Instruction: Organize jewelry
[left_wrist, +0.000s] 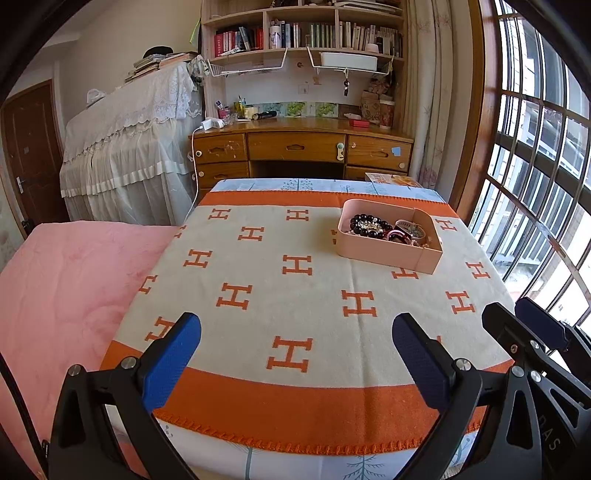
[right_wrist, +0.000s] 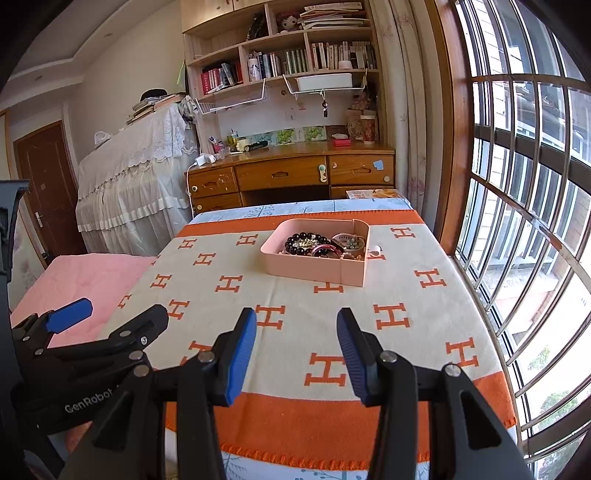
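Note:
A pink tray (left_wrist: 384, 256) (right_wrist: 306, 268) sits toward the far right of an orange and cream blanket (left_wrist: 280, 295) (right_wrist: 295, 295). It holds a heap of jewelry: a black bead bracelet (left_wrist: 369, 223) (right_wrist: 306, 238), a dark red bangle (right_wrist: 325, 251) and a watch (right_wrist: 347, 238). My left gripper (left_wrist: 295, 347) (right_wrist: 123, 310) hovers open near the blanket's front edge, blue pads wide apart with nothing between them. My right gripper (right_wrist: 295, 350) (left_wrist: 508, 306) is beside it on the right, open about half as wide and also holding nothing. Both are well short of the tray.
A pink quilt (left_wrist: 74, 295) lies left of the blanket. A small white object (right_wrist: 375, 252) rests just right of the tray. Beyond the blanket's far edge stands a wooden desk (left_wrist: 295, 144) under bookshelves. A barred window (right_wrist: 517, 221) runs along the right side.

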